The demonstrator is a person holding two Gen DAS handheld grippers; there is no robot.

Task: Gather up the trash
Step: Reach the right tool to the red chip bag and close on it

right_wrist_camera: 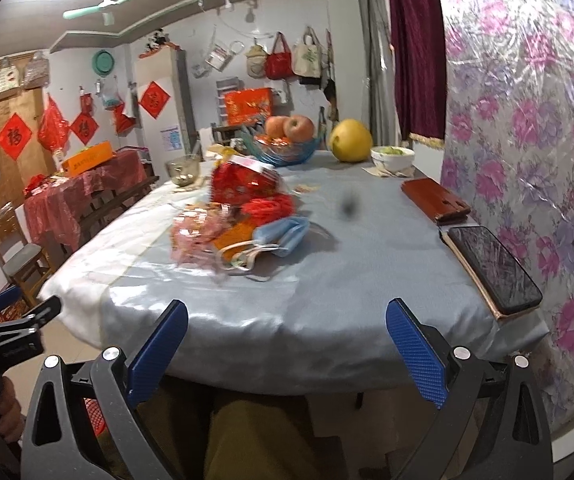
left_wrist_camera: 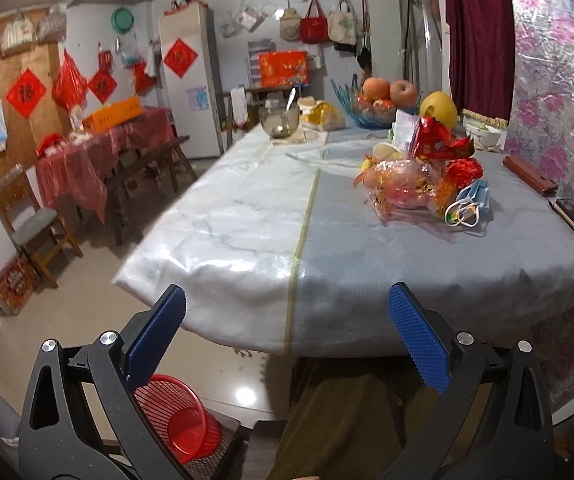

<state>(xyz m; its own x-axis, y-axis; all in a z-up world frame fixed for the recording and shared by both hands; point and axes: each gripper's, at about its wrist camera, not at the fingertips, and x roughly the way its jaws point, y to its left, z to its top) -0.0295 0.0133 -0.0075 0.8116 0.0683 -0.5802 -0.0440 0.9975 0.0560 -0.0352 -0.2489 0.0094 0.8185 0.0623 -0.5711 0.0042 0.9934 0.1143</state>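
Both grippers, left and right, hover short of the bench edge, jaws spread and empty. The trash (wrappers, a mask) lies heaped mid-bench, the bin below left. A loose pinch could scatter wrappers or snag the cloth.

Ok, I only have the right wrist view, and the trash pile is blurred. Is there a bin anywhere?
Observer: Yes. The left wrist view shows a red mesh plastic basket below the table edge, tilted on a dark seat.
Reviewer: Is the left gripper holding anything?
Observer: No. The left gripper is open and empty, short of the table.
Reviewer: What's in the pile?
Observer: It's sharp there: a crumpled clear plastic bag of colourful wrappers lies at its near side.
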